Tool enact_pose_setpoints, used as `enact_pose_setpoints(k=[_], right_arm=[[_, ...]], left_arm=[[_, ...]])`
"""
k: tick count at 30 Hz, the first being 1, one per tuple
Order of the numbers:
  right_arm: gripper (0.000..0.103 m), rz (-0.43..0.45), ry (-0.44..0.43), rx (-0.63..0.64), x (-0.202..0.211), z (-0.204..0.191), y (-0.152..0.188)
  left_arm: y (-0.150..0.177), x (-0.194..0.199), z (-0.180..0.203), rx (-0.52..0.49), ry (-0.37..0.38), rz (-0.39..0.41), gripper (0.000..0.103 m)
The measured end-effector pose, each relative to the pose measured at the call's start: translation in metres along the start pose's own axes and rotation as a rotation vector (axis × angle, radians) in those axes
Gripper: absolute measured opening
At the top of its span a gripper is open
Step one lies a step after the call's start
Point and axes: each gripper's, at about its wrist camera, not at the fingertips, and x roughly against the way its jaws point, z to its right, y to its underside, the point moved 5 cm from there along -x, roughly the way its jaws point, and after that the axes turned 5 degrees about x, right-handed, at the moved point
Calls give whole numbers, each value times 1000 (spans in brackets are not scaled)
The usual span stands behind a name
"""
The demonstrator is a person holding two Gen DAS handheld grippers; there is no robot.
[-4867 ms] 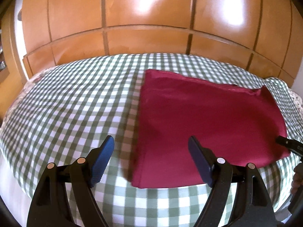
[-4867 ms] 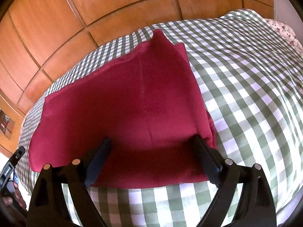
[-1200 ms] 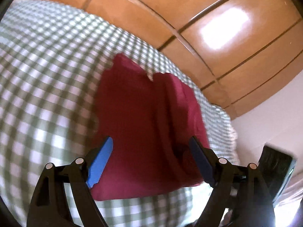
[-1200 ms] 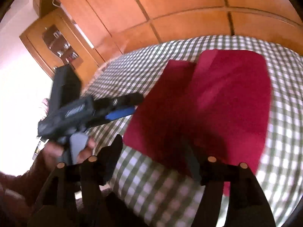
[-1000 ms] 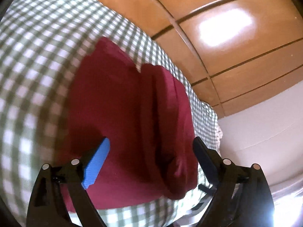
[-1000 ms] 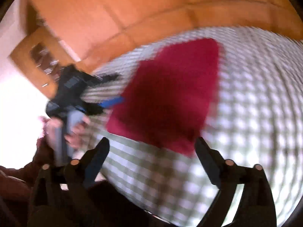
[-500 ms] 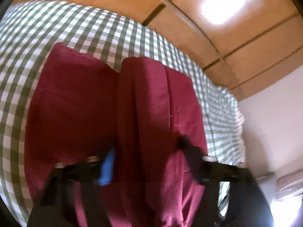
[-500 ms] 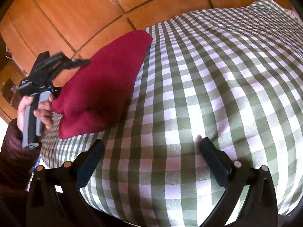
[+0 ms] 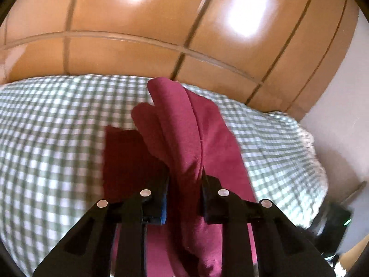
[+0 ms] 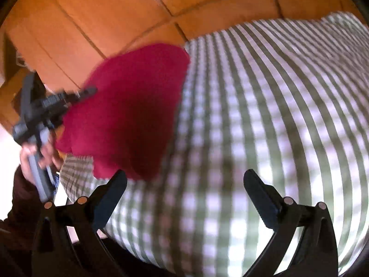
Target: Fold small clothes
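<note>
Left wrist view: the left gripper [image 9: 184, 196] is seen closing on a bunched fold of the red cloth [image 9: 184, 127], which is raised over the bed [image 9: 46, 138] toward its far edge. Right wrist view: the right gripper [image 10: 184, 191] is held wide apart and empty above bare checked cover; the cloth hangs near the bed's left edge. The thick bunch could slip from the pads, so the fold would be undone. No legible writing is seen.
</note>
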Motion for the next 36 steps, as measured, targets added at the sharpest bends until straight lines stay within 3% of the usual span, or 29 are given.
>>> enact_pose_setpoints(k=[2,4,7,8,9,11,13,15,16,20,24,28,36], right_arm=[[100,17,-40,44,-7,-20,-18],[92,12,-71,109,-16,-43,-29],[74,-92,-83,222,-50,-76,-20],[61,-133,-72,238,-61,-80,-12],[59,-175,-59,251,-72,-83,-2],[60,-186,-39,270,-84,-85,16],[63,-164,-9,293,-86,-84,22],[90,-219,24,234,-92,-71,30],[92,-247,28,214,-95,-67,33],[89,-245,17,243,-83,-61,44],[90,-196,7,226,-51,-48,33],[91,-114,-2,187,-31,-38,-6],[91,-99,-78,151,-57,-64,-78]], left_arm=[[4,3,-12,28,-17,-13,21],[9,3,-28,59,-35,-21,21],[16,-4,-51,86,-79,-35,21],[17,-7,-58,96,-95,-40,21],[22,-10,-65,103,-121,-44,21],[27,-19,-76,92,-196,-61,27],[34,-24,-85,69,-278,-51,50],[35,-20,-85,71,-318,-26,56],[34,-12,-83,83,-327,-2,56],[30,25,-71,74,-348,118,56],[36,42,-59,29,-358,156,56],[42,44,-49,13,-353,163,69],[48,39,-43,-14,-358,161,70]])
